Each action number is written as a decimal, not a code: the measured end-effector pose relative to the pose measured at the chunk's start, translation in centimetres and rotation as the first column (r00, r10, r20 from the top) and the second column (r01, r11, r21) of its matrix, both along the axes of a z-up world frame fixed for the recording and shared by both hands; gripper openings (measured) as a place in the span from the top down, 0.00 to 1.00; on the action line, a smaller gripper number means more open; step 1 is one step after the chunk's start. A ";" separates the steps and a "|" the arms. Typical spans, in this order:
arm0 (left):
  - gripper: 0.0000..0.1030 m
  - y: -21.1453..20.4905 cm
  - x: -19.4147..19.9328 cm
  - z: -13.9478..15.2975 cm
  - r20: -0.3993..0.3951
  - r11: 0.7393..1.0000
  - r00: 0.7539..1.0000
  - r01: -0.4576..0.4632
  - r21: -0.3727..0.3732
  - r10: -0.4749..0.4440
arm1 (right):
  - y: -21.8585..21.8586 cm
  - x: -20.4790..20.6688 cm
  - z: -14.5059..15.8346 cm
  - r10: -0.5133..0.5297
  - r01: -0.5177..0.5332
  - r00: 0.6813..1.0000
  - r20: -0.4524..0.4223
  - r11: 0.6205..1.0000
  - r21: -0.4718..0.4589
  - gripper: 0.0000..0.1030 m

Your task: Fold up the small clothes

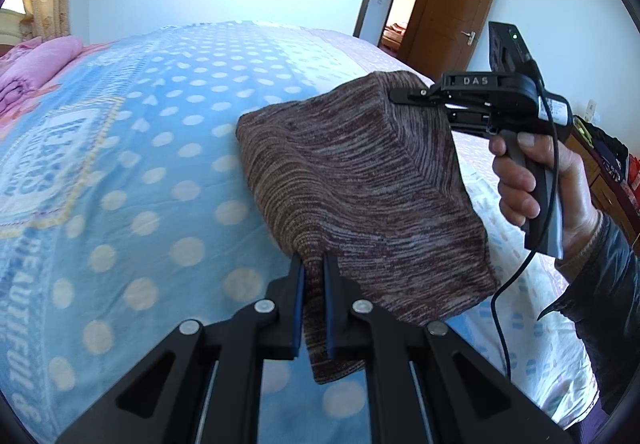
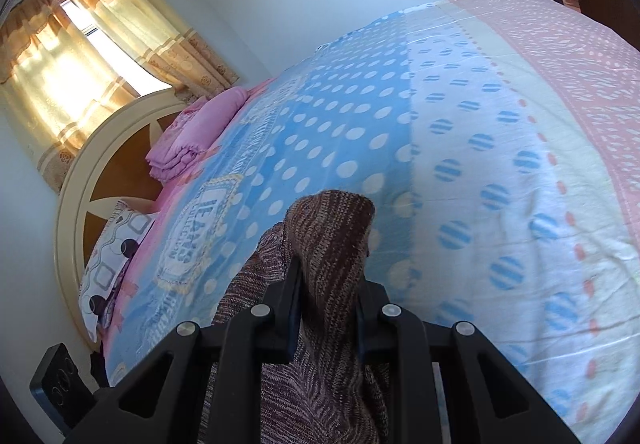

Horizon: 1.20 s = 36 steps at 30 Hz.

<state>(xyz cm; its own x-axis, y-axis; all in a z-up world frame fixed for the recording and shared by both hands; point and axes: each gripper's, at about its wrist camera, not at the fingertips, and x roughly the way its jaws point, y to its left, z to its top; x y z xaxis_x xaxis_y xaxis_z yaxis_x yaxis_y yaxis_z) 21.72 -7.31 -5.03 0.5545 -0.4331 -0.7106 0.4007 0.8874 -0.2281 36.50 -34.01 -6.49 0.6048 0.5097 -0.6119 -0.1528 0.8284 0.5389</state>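
Observation:
A small brown and grey striped knit garment (image 1: pixel 360 184) hangs in the air above the bed, stretched between both grippers. My left gripper (image 1: pixel 313 264) is shut on its near lower corner. My right gripper (image 1: pixel 400 97), held in a hand at the right, is shut on the far upper corner. In the right wrist view the right gripper (image 2: pixel 328 264) is shut on a bunched fold of the garment (image 2: pixel 332 228), which sticks out past the fingertips and hangs down under the jaws.
The bed (image 1: pixel 140 164) has a blue polka-dot blanket, white and pink toward the foot (image 2: pixel 560 124). Folded pink bedding (image 2: pixel 192 136) and a patterned pillow (image 2: pixel 116 244) lie by the headboard. An open wooden door (image 1: pixel 452 12) stands at the far right.

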 end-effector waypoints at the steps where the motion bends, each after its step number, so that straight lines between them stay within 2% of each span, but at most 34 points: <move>1: 0.91 0.5 -0.3 0.2 0.003 1.000 1.000 -0.006 0.002 0.006 | 0.7 0.0 0.1 0.010 -0.010 1.000 0.001 1.000 0.004 0.80; 20: 0.91 8.6 -4.6 1.6 0.049 0.989 0.987 -0.150 -0.012 0.151 | 11.9 -0.9 1.1 0.142 -0.143 0.989 0.029 0.989 0.027 0.80; 36: 0.91 13.3 -8.6 2.2 0.095 0.973 0.969 -0.230 0.021 0.227 | 19.5 -2.2 1.5 0.236 -0.238 0.971 0.050 0.970 0.054 0.80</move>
<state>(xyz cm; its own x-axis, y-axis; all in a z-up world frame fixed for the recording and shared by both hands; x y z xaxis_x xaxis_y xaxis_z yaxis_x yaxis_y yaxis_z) 13.15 6.00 -2.85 0.6990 -0.2655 -0.6639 0.2044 0.9640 -0.1703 34.26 -14.52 -5.01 0.4873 0.6761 -0.5526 -0.3648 0.7326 0.5746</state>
